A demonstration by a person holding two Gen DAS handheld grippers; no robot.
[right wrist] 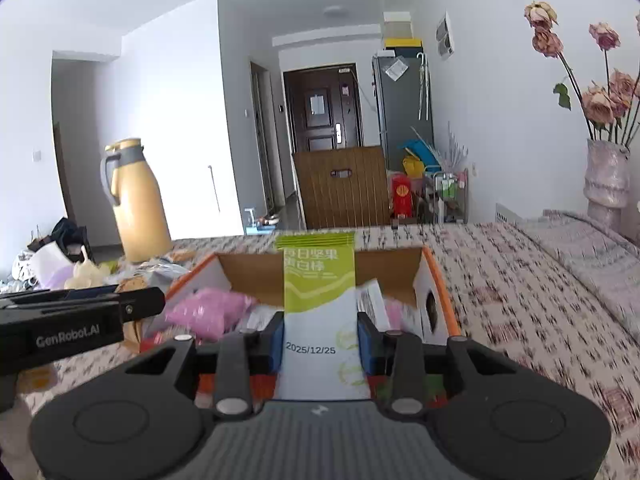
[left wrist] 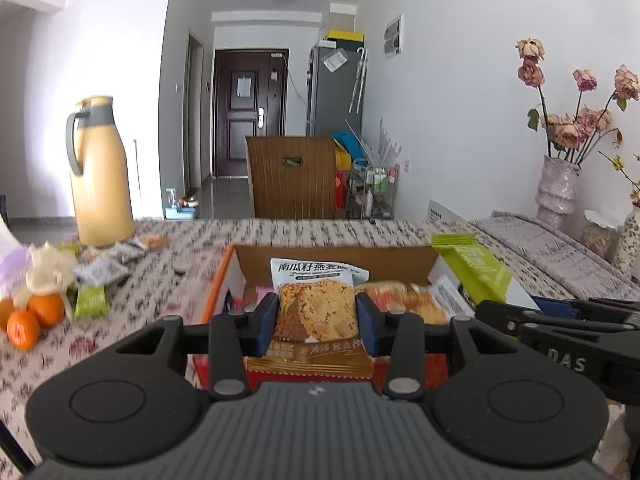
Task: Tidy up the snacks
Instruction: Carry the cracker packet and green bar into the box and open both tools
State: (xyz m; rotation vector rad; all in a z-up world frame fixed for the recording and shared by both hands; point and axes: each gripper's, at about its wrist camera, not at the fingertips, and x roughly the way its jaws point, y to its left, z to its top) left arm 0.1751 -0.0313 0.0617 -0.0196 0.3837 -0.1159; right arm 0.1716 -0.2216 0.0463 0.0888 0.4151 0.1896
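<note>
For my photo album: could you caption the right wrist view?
Right gripper holds a green-and-white bar above the open snack box.

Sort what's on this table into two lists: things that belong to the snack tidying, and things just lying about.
Job: oat crisp packet in the left gripper; green nut bar in the right gripper; orange-edged cardboard box; loose snack packets.

Lying about: yellow thermos jug; tangerines; vase of dried roses.
</note>
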